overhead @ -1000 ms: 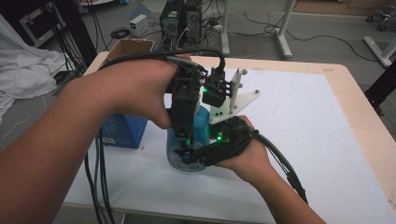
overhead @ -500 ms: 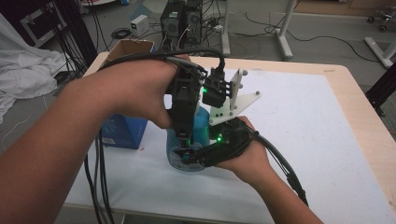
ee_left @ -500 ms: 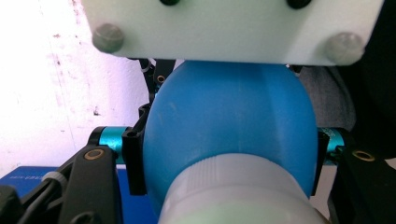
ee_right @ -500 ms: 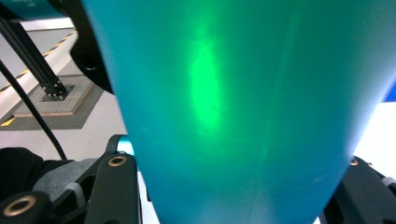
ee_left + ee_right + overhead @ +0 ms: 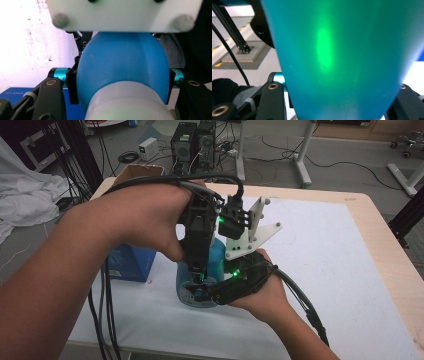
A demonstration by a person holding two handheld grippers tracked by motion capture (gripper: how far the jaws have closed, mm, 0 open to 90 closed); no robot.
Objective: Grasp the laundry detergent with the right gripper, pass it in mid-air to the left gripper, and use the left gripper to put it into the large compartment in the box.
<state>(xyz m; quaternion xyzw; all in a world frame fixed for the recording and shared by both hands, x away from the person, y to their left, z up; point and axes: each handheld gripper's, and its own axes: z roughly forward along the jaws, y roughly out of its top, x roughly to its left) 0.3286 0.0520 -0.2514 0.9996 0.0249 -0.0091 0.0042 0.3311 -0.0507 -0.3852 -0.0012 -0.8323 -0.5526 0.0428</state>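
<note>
My left gripper [image 5: 200,270] comes down from above onto a blue bottle [image 5: 216,262], and in the left gripper view its 2 black jaws sit pressed against both sides of the bottle's rounded blue shoulder [image 5: 120,70], just above the ribbed white cap at the bottom of that view. The jaws are spread only as wide as the bottle's body and closed firmly on it. My left hand [image 5: 150,217] wraps the gripper's handle, with cables looping over my wrist.

My right gripper [image 5: 227,287] comes in low from my side, held in my right hand [image 5: 265,292]. In the right gripper view the bottle's teal-blue wall [image 5: 342,57] stands right between the 2 jaws, lit by a green glow from the gripper's light, and the jaws seem to clasp the body from either side, though the contact itself is hidden by the bottle. The white three-cornered plate [image 5: 250,232] stands up just beyond my right hand.

The bottle is near the front left part of the white table top [image 5: 340,255], caught between the 2 grippers. I cannot tell whether its base rests on the table. Just to its left lies a dark blue box [image 5: 129,264], close beside my left forearm. A brown cardboard box [image 5: 137,172] sits at the table's far left corner.
</note>
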